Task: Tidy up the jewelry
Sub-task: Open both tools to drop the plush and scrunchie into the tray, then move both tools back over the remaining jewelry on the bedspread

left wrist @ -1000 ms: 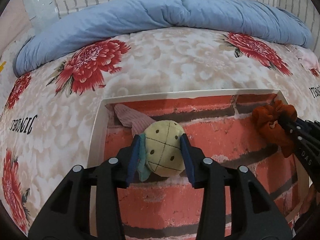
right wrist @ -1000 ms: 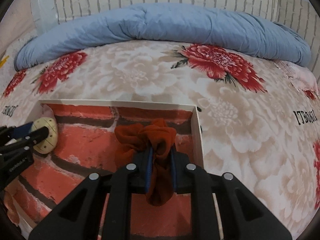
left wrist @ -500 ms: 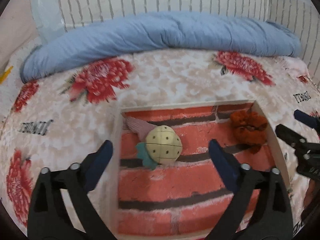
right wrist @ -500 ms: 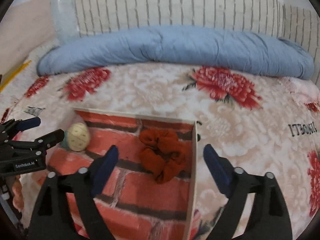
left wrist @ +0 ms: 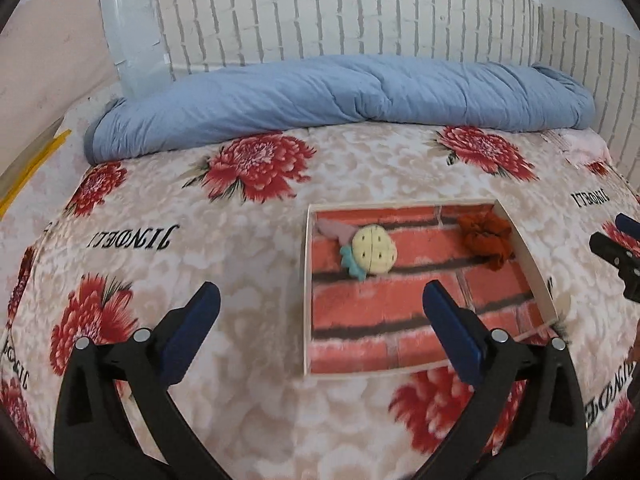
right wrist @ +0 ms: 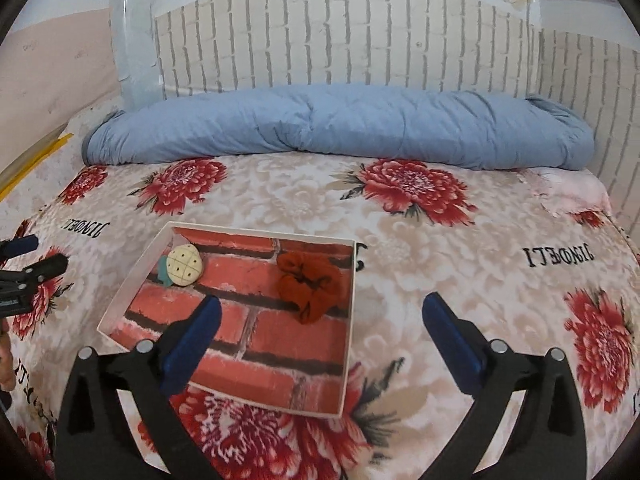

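Observation:
A shallow white tray [left wrist: 306, 280] [right wrist: 132, 276] with a red brick-print floor lies on the flowered bedspread. In its far left corner rests a cream pineapple-shaped plush hair piece [left wrist: 374, 256] [right wrist: 184, 266] with a teal leaf and a pink band. A rust-orange scrunchie [left wrist: 486, 236] [right wrist: 310, 284] lies in the far right corner. My left gripper [left wrist: 320, 294] hangs above the tray's near left side, jaws opening wide, nothing between them. My right gripper [right wrist: 322, 305] hovers over the tray's near right edge, jaws also opening, nothing between them.
A rolled blue quilt [left wrist: 340, 96] lies across the far side of the bed, against a white brick-pattern headboard [right wrist: 340, 40]. A yellow strip [left wrist: 36, 164] shows at the bed's left edge. Bedspread surrounds the tray on all sides.
Both grippers let go: the left released the pineapple piece, the right released the scrunchie. Both then drew back and up from the tray with jaws spread wide.

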The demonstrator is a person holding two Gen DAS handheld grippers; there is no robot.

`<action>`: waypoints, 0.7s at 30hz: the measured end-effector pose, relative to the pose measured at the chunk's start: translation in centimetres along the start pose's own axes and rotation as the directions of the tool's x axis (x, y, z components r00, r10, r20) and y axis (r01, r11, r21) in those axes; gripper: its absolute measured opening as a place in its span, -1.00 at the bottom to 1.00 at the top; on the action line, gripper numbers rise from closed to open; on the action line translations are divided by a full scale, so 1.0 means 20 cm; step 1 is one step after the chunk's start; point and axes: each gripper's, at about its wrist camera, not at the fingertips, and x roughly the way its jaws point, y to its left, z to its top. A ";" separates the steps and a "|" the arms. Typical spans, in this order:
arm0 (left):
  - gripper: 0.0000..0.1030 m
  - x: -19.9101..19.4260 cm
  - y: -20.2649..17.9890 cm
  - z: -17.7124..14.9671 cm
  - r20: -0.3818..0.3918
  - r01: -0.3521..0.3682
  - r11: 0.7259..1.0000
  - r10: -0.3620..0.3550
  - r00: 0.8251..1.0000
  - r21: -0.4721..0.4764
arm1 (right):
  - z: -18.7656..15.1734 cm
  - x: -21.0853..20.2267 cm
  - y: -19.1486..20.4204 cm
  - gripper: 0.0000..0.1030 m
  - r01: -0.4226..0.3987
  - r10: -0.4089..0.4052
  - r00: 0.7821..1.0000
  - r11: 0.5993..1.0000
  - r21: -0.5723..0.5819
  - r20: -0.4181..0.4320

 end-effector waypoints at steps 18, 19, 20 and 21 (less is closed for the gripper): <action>0.90 -0.39 0.19 -0.37 0.087 -0.001 0.998 0.006 0.996 -0.064 | -0.34 -0.30 -0.05 0.91 0.177 -0.178 0.984 0.983 0.052 0.013; 0.90 -0.42 0.19 -0.40 0.099 -0.018 0.998 0.024 0.995 -0.054 | -0.37 -0.32 -0.04 0.91 0.171 -0.172 0.985 0.984 0.054 0.015; 0.90 -0.44 0.20 -0.42 0.107 -0.031 0.999 0.036 0.994 -0.044 | -0.38 -0.34 -0.04 0.91 0.167 -0.168 0.986 0.985 0.053 0.017; 0.90 -0.46 0.20 -0.45 0.112 -0.042 0.999 0.046 0.993 -0.032 | -0.41 -0.37 -0.02 0.91 0.158 -0.160 0.987 0.986 0.051 0.020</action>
